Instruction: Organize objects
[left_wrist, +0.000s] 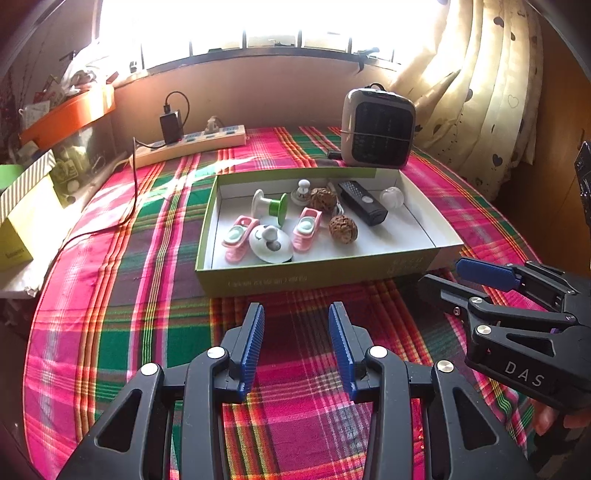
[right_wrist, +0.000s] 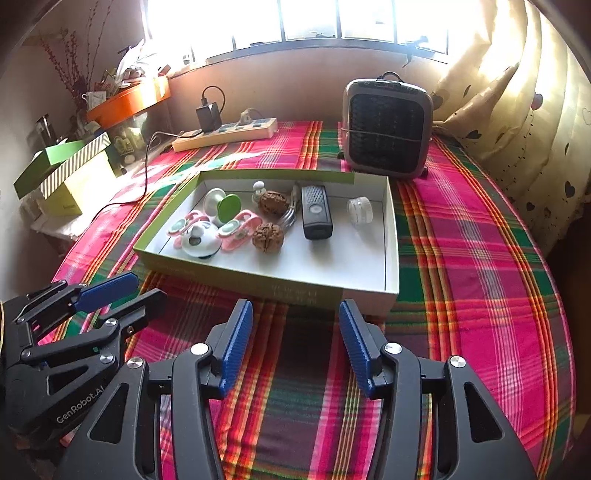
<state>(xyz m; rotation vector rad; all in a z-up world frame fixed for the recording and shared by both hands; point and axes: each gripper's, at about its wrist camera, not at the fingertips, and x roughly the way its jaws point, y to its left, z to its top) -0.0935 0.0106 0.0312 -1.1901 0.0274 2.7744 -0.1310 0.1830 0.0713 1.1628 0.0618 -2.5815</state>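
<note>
A shallow green-and-white box (left_wrist: 314, 275) (right_wrist: 266, 284) sits mid-table. Inside it lie two pink clips (left_wrist: 238, 236) (right_wrist: 236, 229), a white-and-green spool (left_wrist: 271, 205) (right_wrist: 221, 205), a round white panda-face item (left_wrist: 269, 243) (right_wrist: 197, 240), two walnuts (left_wrist: 342, 229) (right_wrist: 267, 236), a black remote (left_wrist: 362, 202) (right_wrist: 316, 212) and a clear round jar (left_wrist: 392, 196) (right_wrist: 359, 209). My left gripper (left_wrist: 296, 314) is open and empty, just before the box's near wall. My right gripper (right_wrist: 295, 314) is open and empty, before the box's near right corner.
A small grey heater (left_wrist: 376, 129) (right_wrist: 386, 129) stands behind the box. A power strip (left_wrist: 192, 144) (right_wrist: 225, 133) with a charger lies at the back left. Boxes (right_wrist: 62, 173) and clutter crowd the left edge. A curtain (right_wrist: 517, 110) hangs at the right.
</note>
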